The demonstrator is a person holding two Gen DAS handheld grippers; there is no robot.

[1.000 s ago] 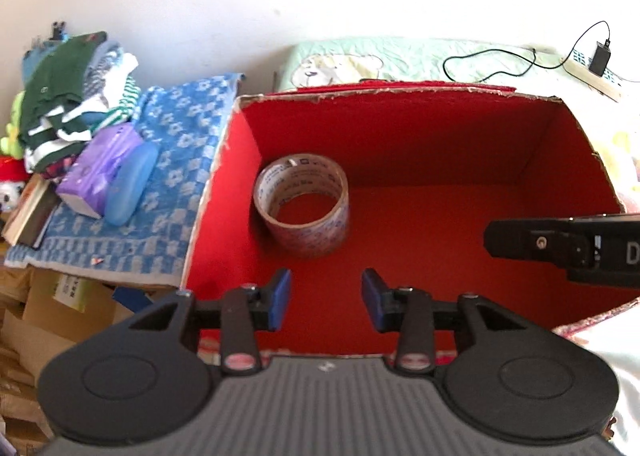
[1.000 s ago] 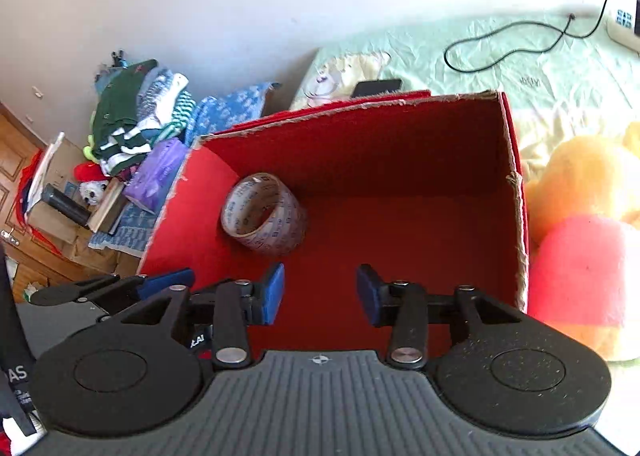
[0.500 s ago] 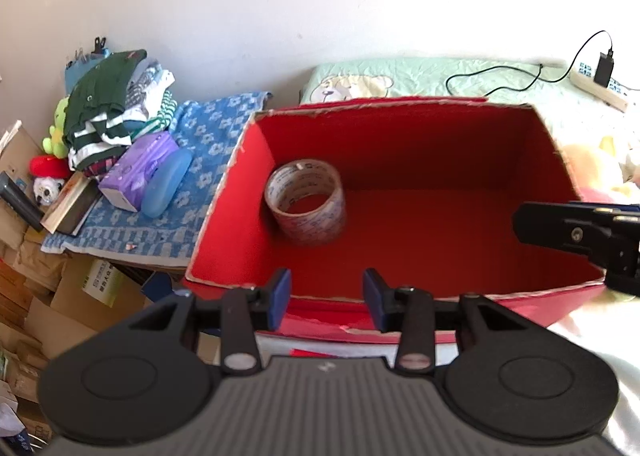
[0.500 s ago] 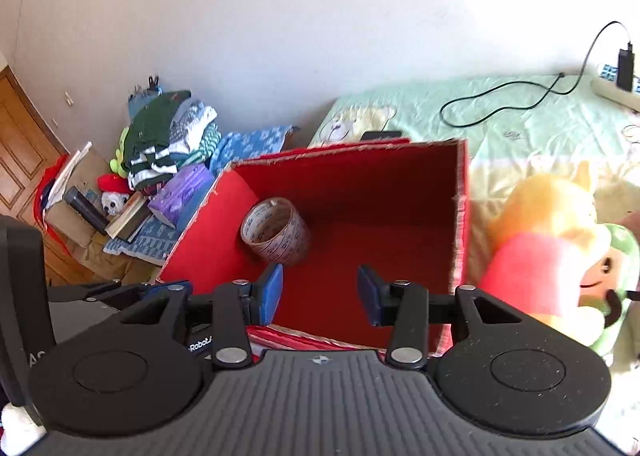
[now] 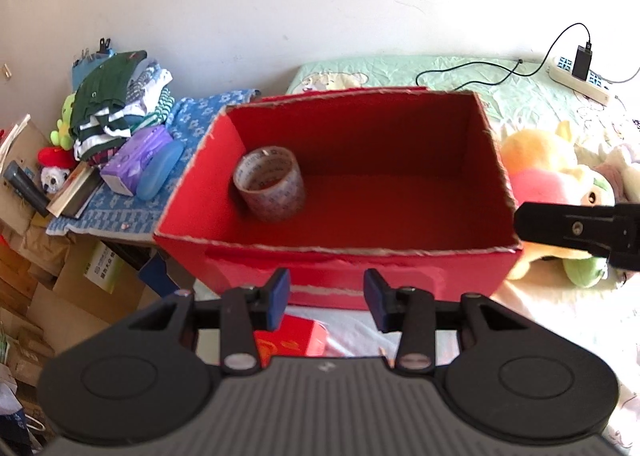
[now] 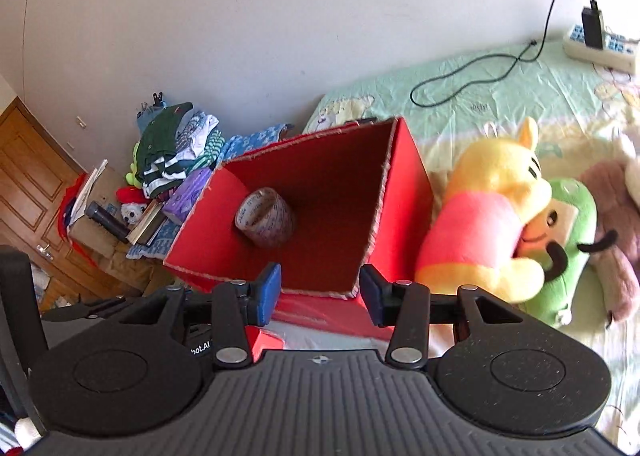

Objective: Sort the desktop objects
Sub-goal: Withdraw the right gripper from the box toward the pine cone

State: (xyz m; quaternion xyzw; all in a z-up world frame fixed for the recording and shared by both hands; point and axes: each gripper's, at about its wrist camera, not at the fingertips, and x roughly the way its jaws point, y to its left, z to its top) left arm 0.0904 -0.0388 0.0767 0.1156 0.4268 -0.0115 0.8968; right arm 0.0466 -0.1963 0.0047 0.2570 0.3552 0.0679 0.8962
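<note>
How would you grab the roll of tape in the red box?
Grip the tape roll by its wall, one finger inside the hole and one outside. It seems to sit with its hole facing up, near the left wall of the red box, so coming straight down from above looks best. Pinching the part of the ring farthest from that wall probably leaves the fingers most room.

The box (image 5: 352, 268) was red inside and out, with pale torn edges. The tape roll (image 5: 270, 189) was translucent with small dark print. The cloth (image 5: 188, 128) was blue with white flowers. The tissue pack (image 5: 134, 164) was purple. The plush bear (image 6: 492, 208) was yellow with a pink shirt. The bedsheet (image 6: 520, 96) was pale green.
</note>
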